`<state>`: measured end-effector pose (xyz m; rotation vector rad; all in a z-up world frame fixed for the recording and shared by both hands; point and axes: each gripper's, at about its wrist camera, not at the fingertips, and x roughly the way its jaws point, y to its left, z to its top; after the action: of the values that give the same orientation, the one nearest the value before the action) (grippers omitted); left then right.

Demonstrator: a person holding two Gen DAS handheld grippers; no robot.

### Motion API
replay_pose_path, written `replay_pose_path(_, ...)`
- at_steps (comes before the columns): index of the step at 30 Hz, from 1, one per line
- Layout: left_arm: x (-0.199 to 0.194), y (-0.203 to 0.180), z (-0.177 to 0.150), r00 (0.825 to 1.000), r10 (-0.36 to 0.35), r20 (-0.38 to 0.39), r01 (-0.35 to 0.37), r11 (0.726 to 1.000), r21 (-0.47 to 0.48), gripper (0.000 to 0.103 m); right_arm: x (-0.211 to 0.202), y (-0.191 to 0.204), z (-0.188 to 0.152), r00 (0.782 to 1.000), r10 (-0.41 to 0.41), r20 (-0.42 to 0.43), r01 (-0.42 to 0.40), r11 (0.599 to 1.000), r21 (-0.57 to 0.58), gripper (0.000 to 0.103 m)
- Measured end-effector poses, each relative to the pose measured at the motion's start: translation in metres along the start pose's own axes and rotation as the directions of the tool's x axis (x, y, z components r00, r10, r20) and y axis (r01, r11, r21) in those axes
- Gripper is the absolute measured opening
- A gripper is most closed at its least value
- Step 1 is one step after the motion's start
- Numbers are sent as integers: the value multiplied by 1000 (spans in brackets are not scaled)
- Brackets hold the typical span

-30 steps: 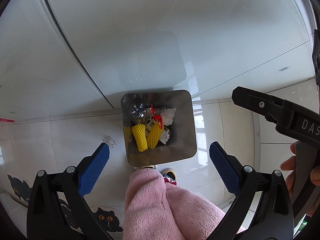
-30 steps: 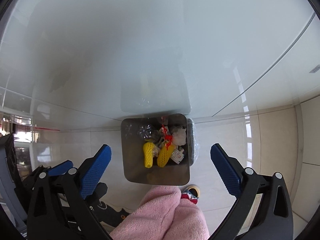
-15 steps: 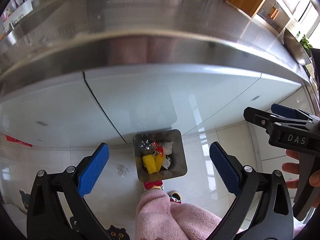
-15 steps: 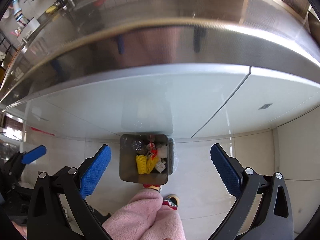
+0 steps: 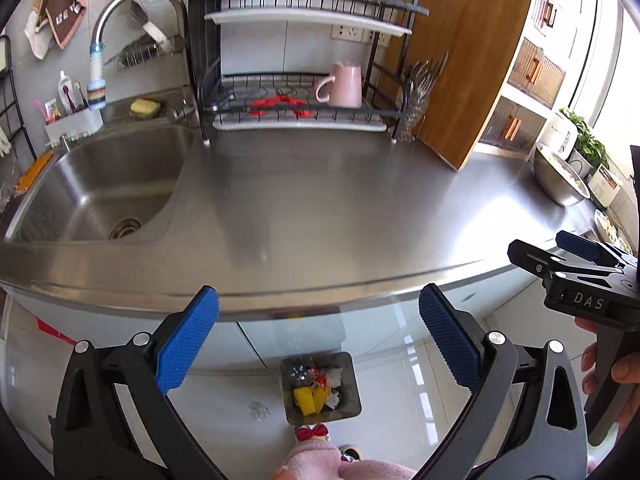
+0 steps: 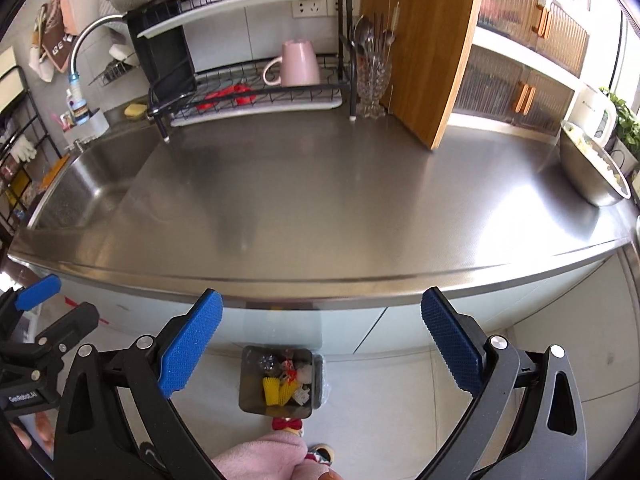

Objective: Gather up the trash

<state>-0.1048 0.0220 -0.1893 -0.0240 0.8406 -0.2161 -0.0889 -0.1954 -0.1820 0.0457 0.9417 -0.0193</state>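
Observation:
A grey metal trash bin (image 5: 348,408) stands on the floor below the counter edge; it also shows in the right wrist view (image 6: 250,400). Inside lie yellow foam nets (image 5: 308,398), a crushed clear bottle (image 5: 298,374) and crumpled wrappers (image 6: 298,374). My left gripper (image 5: 318,340) is open and empty, raised to the level of the steel counter (image 5: 320,208). My right gripper (image 6: 320,344) is open and empty at the same height; it also shows at the right edge of the left wrist view (image 5: 580,264).
A sink (image 5: 100,196) sits at the left with a faucet (image 5: 132,4). A dish rack (image 5: 296,92) holds a pink mug (image 5: 344,84) at the back. A wooden board (image 5: 468,60), a cutlery glass (image 6: 372,84) and a steel bowl (image 6: 592,180) stand to the right.
Both grippers rose from low over the bin to counter height and tilted up. The counter, sink and rack came into view. The bin now looks smaller, below.

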Motion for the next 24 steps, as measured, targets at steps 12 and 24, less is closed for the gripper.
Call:
replay_pose_path(12, -89, -14, 78, 969, 65, 237, -74, 997, 28, 95, -106, -1, 74, 968, -33, 250, 36, 999, -8, 100)
replay_pose_path(24, -124, -23, 105, 940, 83, 331, -93, 996, 14, 95, -156, -10, 102, 929, -28, 368, 25, 1000, 12, 100)
